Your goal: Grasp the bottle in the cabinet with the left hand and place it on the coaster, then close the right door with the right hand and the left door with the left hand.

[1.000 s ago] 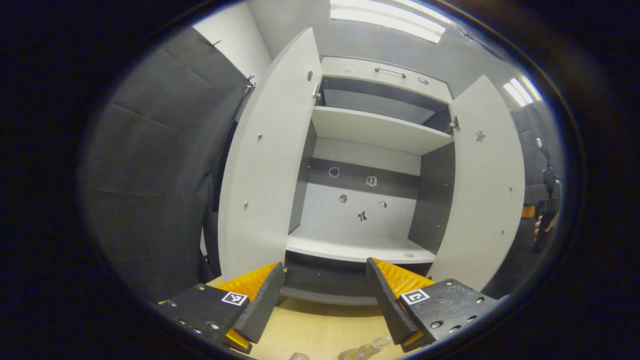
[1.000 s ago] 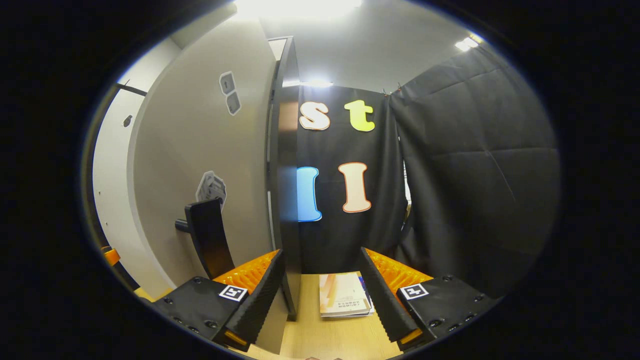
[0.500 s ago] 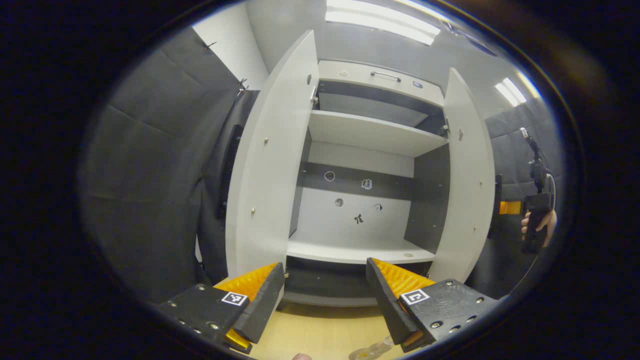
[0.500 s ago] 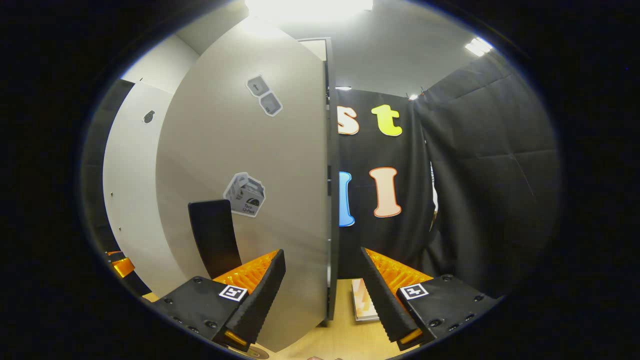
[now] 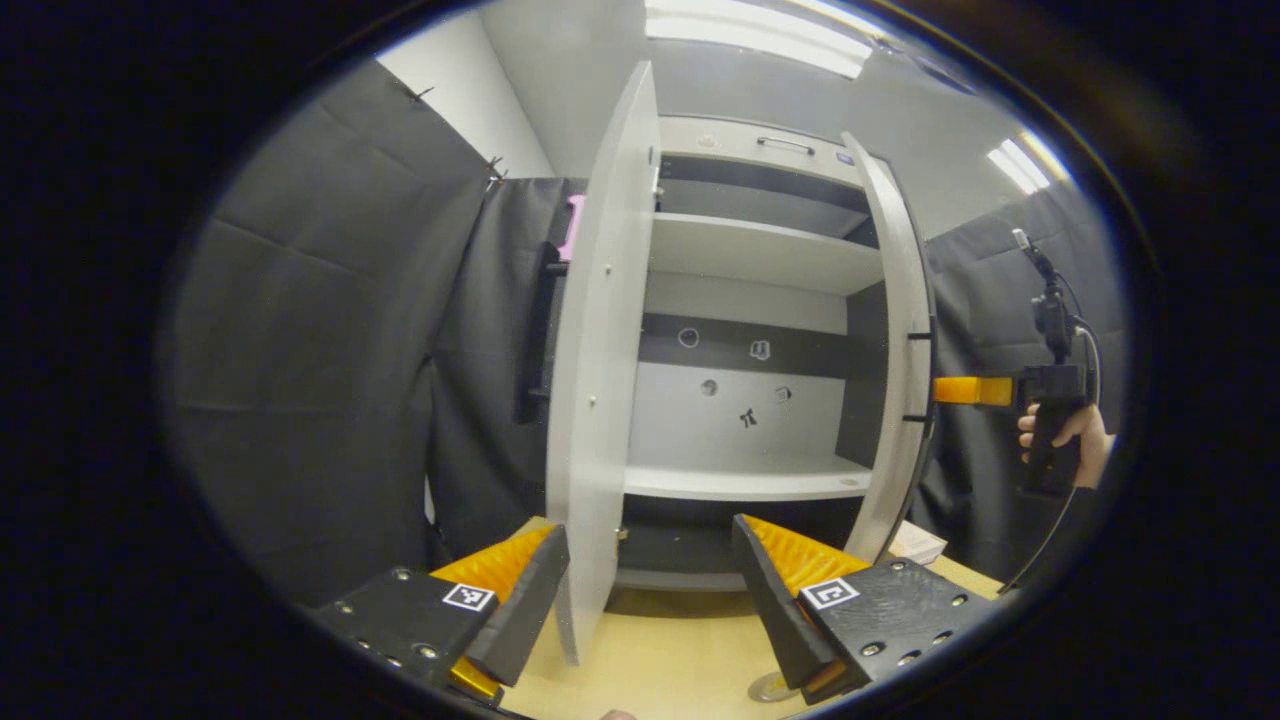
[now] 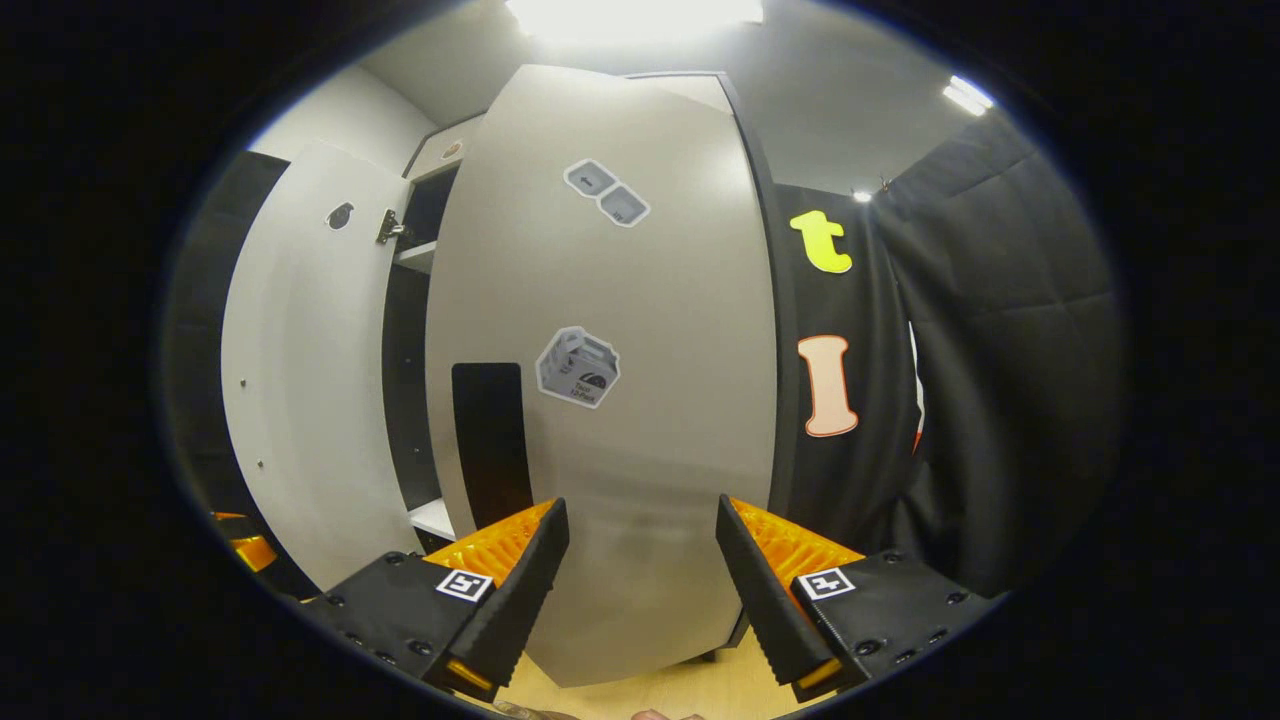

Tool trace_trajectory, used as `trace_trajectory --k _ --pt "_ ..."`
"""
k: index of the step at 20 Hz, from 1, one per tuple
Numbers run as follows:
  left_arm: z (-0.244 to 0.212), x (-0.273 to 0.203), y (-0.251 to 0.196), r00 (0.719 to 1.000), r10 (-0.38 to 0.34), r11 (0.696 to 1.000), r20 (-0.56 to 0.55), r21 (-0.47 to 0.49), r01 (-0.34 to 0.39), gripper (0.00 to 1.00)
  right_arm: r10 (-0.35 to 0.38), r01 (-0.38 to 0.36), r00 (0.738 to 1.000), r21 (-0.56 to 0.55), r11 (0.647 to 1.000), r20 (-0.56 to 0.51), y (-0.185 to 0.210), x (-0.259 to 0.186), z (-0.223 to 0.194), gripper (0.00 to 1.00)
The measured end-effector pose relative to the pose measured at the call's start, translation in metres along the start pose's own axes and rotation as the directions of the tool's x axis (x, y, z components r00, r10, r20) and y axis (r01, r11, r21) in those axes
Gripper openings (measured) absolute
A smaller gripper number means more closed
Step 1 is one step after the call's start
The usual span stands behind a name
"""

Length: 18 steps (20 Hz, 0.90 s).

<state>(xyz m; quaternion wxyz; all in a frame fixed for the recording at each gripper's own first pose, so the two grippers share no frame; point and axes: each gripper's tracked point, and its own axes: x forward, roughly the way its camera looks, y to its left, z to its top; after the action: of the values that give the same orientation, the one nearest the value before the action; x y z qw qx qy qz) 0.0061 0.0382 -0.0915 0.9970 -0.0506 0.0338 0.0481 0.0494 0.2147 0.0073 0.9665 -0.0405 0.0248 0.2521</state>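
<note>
The right tongs [image 6: 640,560], spread and empty, face the grey right cabinet door [image 6: 620,420] just ahead, part-closed. The left tongs [image 5: 650,590], released, straddle the white left door's [image 5: 600,380] edge.

Right door [image 6: 620,380] now stands swung further toward closed than a second ago, right gripper [image 6: 640,560] facing its front.

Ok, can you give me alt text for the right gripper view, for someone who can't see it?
The open right gripper faces the pale grey outer face of the cabinet's right door, which carries a black vertical handle and stickers. Left of it, the white left door stands open, with a dark gap into the cabinet between them.
</note>
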Motion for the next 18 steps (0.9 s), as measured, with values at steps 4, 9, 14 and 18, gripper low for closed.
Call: trace_trajectory --k 4,9,14,18 --pt "0.013 -0.015 0.041 0.997 0.075 0.997 0.033 0.007 -0.075 0.89 -0.002 0.003 1.000 0.019 1.000 -0.008 -0.002 -0.002 -0.005 0.95" --pt "0.043 -0.005 0.088 0.992 0.115 0.993 0.056 0.013 -0.116 0.89 -0.019 0.020 0.999 0.022 1.000 -0.051 -0.006 -0.007 -0.024 0.92" --pt "0.075 0.014 0.137 0.980 0.179 0.980 0.088 0.072 -0.186 1.00 -0.044 0.047 0.995 0.027 0.999 -0.084 -0.013 -0.013 -0.038 0.95" --pt "0.119 0.033 0.161 0.969 0.200 0.977 0.147 0.045 -0.208 1.00 -0.073 0.076 0.993 0.033 0.997 -0.094 -0.022 -0.021 -0.045 0.95"
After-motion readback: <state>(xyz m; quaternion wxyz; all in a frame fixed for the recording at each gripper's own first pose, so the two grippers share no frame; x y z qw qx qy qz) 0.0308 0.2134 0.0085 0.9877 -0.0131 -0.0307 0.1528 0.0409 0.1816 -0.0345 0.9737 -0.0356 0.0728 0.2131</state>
